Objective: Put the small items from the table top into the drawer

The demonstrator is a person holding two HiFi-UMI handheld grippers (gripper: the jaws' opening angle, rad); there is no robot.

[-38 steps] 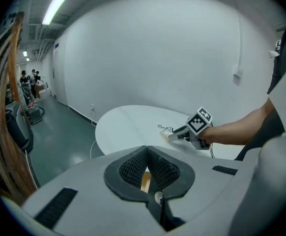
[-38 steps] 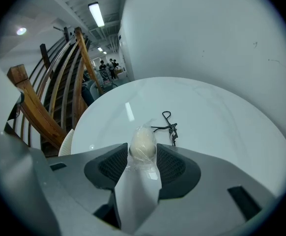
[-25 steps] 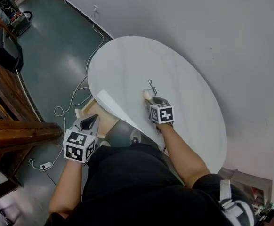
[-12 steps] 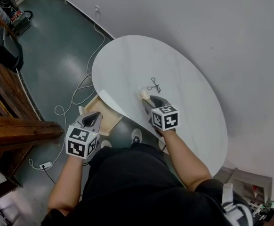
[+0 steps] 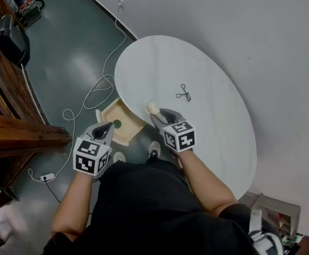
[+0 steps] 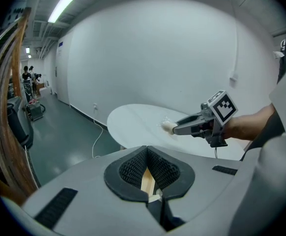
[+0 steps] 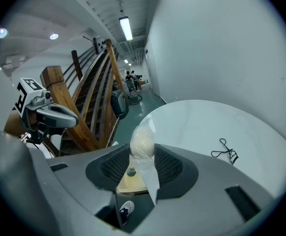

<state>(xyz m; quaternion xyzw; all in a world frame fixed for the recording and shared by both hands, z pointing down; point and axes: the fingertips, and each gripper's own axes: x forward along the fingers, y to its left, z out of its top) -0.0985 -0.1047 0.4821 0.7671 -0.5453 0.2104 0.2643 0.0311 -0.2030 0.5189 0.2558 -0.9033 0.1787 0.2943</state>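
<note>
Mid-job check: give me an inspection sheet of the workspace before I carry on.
Surface: round white table, bare but for one item.
Job's things: wrapped cream ball in the right claw; green item in the open drawer; black wire tool on the table.
Clutter: nothing seen.
Grippers: right claw shut on the ball near the table edge; left claw shut, empty, near the drawer.
Cables: white cable looping over the floor.
Surroundings: green floor, wooden staircase, white wall.

The drawer [image 5: 128, 118] stands open from under the bench [image 5: 207, 62], its inside reachable from above except where a small green thing [image 5: 117, 124] lies. The left tongs [image 5: 106, 127] crowd the drawer's front rim. The right tongs [image 5: 156, 113], clamping a wrapped ball [image 5: 152, 108], hang at the bench rim beside the drawer. A floor cable [image 5: 85, 102] trails on the drawer's other side.
</note>
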